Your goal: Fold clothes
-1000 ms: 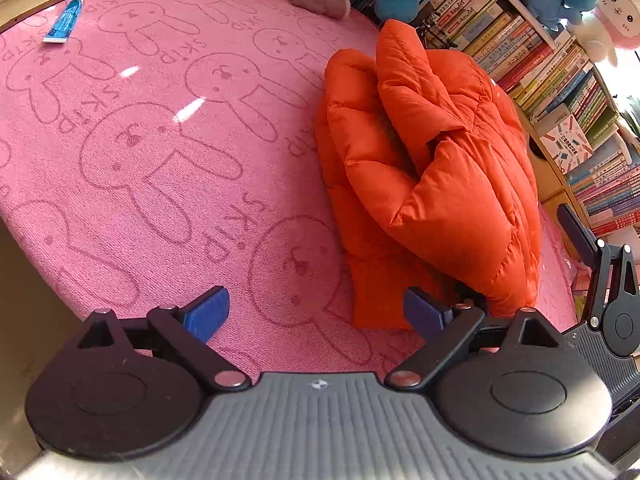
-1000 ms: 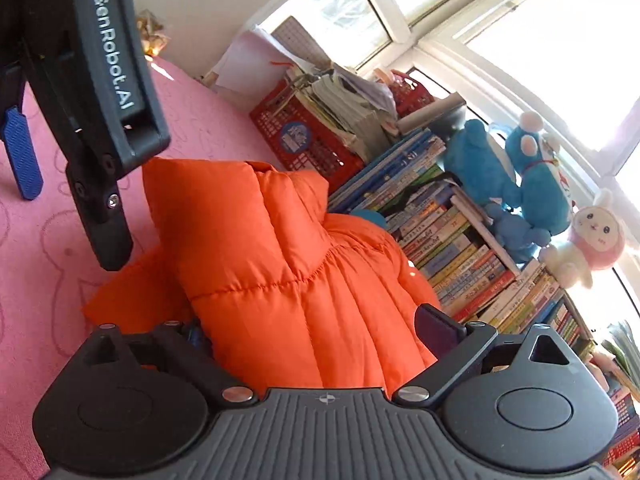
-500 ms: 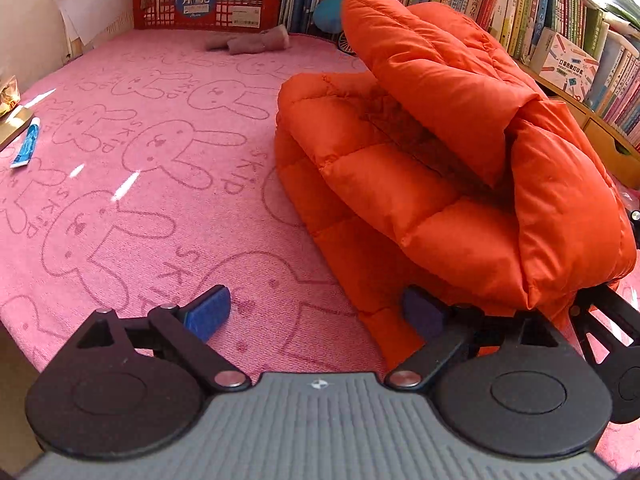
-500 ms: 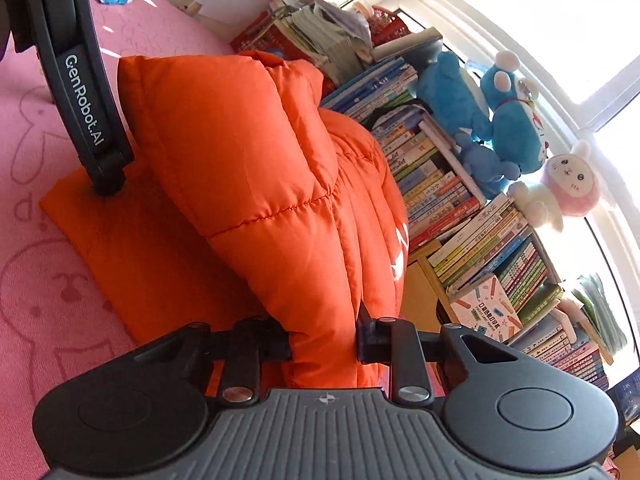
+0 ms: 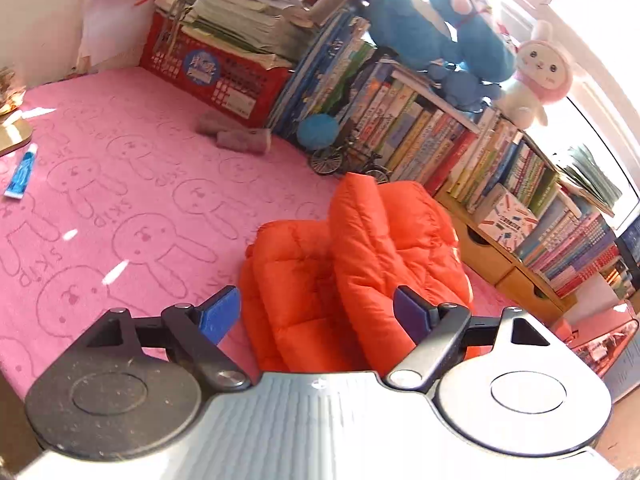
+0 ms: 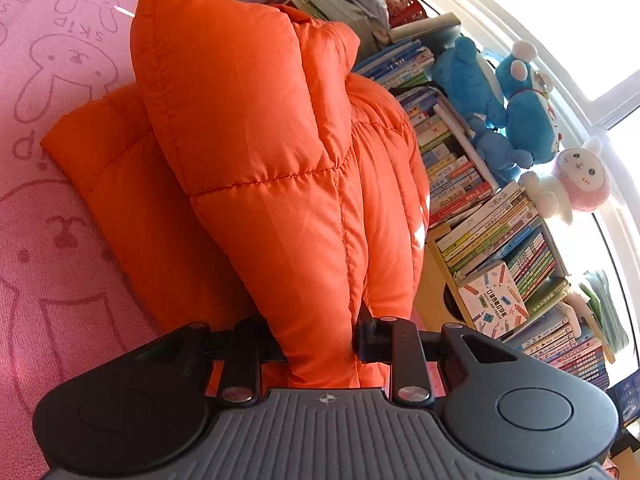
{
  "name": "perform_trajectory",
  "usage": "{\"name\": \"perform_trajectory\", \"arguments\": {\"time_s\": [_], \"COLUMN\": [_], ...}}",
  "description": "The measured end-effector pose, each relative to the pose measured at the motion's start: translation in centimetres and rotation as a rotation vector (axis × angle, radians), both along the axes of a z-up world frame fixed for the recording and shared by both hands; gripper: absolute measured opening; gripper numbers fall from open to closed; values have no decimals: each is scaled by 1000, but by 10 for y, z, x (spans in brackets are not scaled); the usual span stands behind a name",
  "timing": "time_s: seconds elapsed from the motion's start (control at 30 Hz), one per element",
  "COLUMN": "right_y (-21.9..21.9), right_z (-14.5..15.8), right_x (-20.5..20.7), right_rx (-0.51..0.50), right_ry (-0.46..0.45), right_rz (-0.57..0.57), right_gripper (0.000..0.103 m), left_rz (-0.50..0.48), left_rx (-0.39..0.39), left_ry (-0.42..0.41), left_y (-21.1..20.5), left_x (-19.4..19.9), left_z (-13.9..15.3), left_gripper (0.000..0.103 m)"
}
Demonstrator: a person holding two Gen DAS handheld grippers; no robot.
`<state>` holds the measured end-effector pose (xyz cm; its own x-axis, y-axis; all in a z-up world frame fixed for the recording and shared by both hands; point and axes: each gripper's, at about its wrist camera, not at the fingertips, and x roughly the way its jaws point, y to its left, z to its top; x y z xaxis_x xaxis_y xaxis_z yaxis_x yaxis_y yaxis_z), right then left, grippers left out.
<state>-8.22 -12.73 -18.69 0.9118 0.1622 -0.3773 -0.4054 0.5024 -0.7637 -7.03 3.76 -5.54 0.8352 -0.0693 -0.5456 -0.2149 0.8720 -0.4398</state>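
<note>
right hand-held gripper (image 6: 320, 344): clamped on a thick fold at the near edge of the orange puffer jacket (image 6: 256, 152); a second ago its jaws stood wide around the same edge, so the grab is fresh.
left hand-held gripper (image 5: 316, 312): nothing between the blue pads (image 5: 218, 314), jaws wide but closing a little; jacket lies beyond and below them, not touched.
jacket location: on the pink bunny-print cover (image 5: 120, 208), right side of the surface, just in front of the bookshelf (image 5: 500, 184); partly folded, a puffy upper layer bulging over a flat lower layer.
change vs earlier frame: left view now looks higher and further across the room, stuffed toys (image 5: 440, 32) and red crate (image 5: 216, 68) in sight; before, it sat low beside the jacket's left edge.
task meaning: likely one side is secured for the next fold or a lift; left gripper seems free to reposition.
status: fold unfinished, bundle looks loose.
</note>
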Motion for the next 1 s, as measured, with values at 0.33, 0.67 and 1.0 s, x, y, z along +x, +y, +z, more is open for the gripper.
{"name": "perform_trajectory", "arguments": {"time_s": [0.33, 0.67, 1.0], "right_y": [-39, -41, -28], "right_z": [13, 65, 45], "right_x": [32, 62, 32], "right_rx": [178, 767, 596], "right_ry": [84, 543, 329], "right_rz": [-241, -421, -418], "right_gripper": [57, 21, 44], "left_rz": [-11, 44, 31], "left_rx": [117, 258, 295], "left_ry": [184, 146, 229], "left_y": [-33, -3, 22], "left_x": [13, 17, 27], "left_z": [-61, -47, -80], "left_gripper": [87, 87, 100]}}
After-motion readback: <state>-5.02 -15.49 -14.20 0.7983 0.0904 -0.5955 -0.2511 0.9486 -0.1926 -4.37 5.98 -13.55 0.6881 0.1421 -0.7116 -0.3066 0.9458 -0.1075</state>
